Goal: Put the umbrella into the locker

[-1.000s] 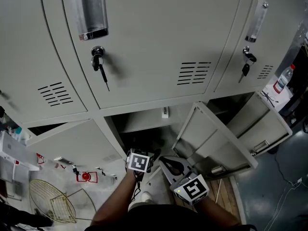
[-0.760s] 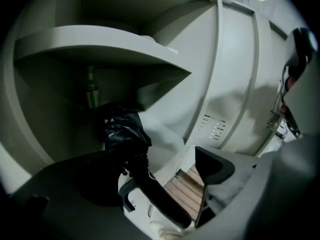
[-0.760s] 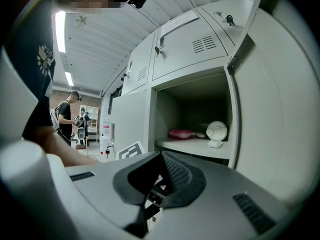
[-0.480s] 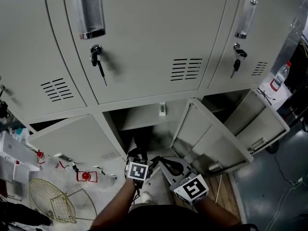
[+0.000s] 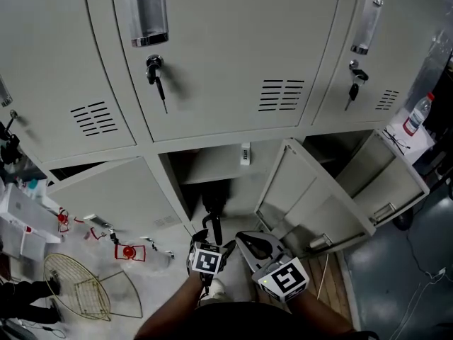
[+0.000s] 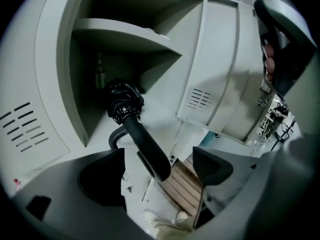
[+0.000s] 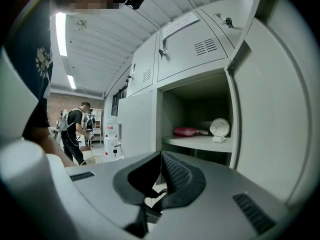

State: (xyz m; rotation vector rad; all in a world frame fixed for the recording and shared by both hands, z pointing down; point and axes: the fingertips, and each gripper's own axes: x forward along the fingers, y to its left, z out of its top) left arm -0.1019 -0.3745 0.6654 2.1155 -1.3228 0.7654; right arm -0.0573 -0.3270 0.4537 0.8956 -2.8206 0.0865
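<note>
The black umbrella (image 6: 124, 104) lies with its folded end inside the open bottom locker (image 6: 125, 31), its handle sticking out between the left gripper's (image 6: 159, 155) wide-apart jaws, while the right gripper's (image 7: 161, 157) jaws are pressed together and empty.

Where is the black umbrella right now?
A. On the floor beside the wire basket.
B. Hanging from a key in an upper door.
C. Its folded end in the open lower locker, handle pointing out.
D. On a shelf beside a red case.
C: the left gripper view shows the umbrella with its folded end in the open locker and its handle reaching out between the parted jaws of the left gripper.
</note>
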